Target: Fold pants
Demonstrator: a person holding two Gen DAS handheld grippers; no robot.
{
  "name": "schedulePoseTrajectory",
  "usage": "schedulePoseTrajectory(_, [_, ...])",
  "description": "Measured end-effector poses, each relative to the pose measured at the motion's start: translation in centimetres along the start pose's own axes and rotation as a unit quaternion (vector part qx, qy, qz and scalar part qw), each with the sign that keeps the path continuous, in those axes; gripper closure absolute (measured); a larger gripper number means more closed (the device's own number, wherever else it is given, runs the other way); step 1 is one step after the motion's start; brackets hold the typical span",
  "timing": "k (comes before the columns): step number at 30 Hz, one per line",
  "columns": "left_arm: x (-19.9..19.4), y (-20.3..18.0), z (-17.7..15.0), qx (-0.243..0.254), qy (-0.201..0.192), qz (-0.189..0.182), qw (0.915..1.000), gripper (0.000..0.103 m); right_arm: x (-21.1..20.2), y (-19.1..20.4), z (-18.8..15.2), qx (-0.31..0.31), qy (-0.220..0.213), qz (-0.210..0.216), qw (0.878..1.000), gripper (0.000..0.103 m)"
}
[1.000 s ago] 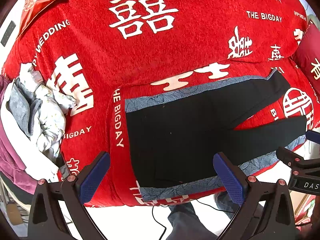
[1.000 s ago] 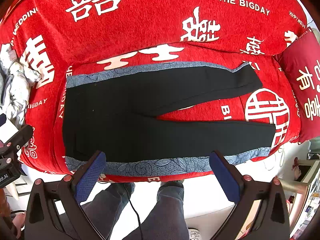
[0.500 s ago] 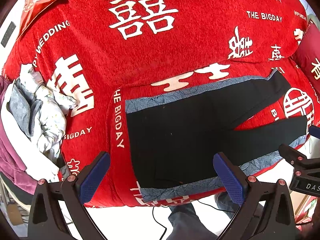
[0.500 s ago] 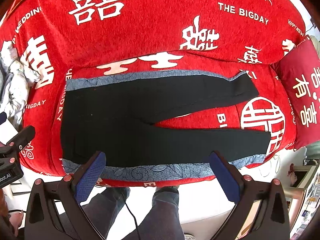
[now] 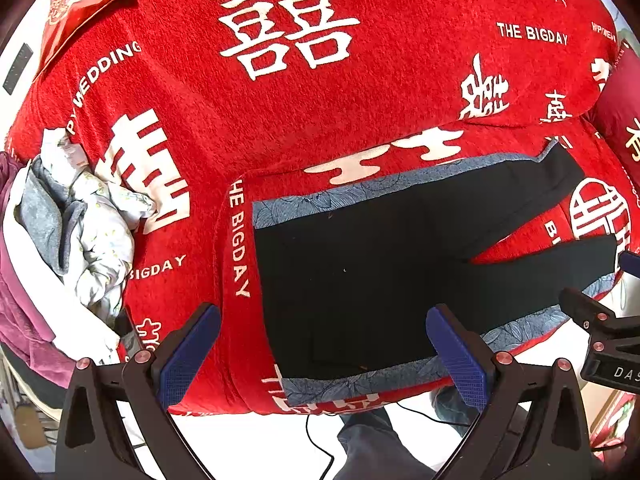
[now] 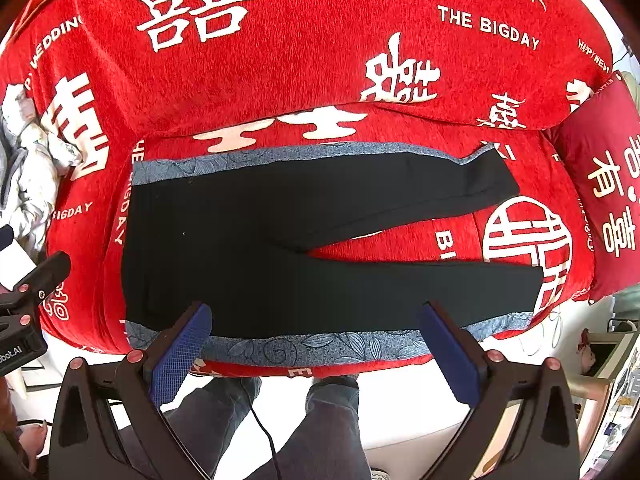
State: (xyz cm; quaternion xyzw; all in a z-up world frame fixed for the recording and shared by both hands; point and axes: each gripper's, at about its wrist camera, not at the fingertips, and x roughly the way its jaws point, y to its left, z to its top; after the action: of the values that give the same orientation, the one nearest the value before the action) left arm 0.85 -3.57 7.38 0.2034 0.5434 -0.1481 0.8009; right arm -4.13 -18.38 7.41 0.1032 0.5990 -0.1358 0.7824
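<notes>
Red sofa | pants flat, apparently unfolded | L claw + R claw wide apart, empty

We see a sofa under a red cover printed with white characters and "THE BIGDAY". A red cushion sits at its right end, a heap of pale laundry at its left. The floor is white.

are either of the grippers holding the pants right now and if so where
Nothing is held. The left gripper and right gripper are both open above the black pants.
</notes>
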Motion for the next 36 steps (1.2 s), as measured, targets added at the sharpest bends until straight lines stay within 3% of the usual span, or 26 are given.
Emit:
schedulePoseTrajectory(14, [-0.4,-1.9,-0.3,-0.046,0.02,0.027,0.9984,0.0,0.3,-2.4,0.4,-0.042,-0.008,0.03,0.999,0.0])
schedulePoseTrajectory(24, [-0.2,-4.3,-4.9,-0.147,0.092,0.056,0.9833,0.0,2.6,-5.1,-0.2,-0.092,0.021,0.075,0.993,0.0])
schedulePoseTrajectory(28, [0.3,-4.2,-6.1,-0.148,0.103,0.059,0.9818,0.0,3.4,-5.6,-0.4,-0.083,0.029,0.093,0.992,0.0])
schedulePoseTrajectory(36, [5.8,-3.2,-7.8,-0.131,0.117,0.027,0.9842,0.0,7.1,-5.0,-1.5,-0.071,0.043,0.058,0.995,0.0])
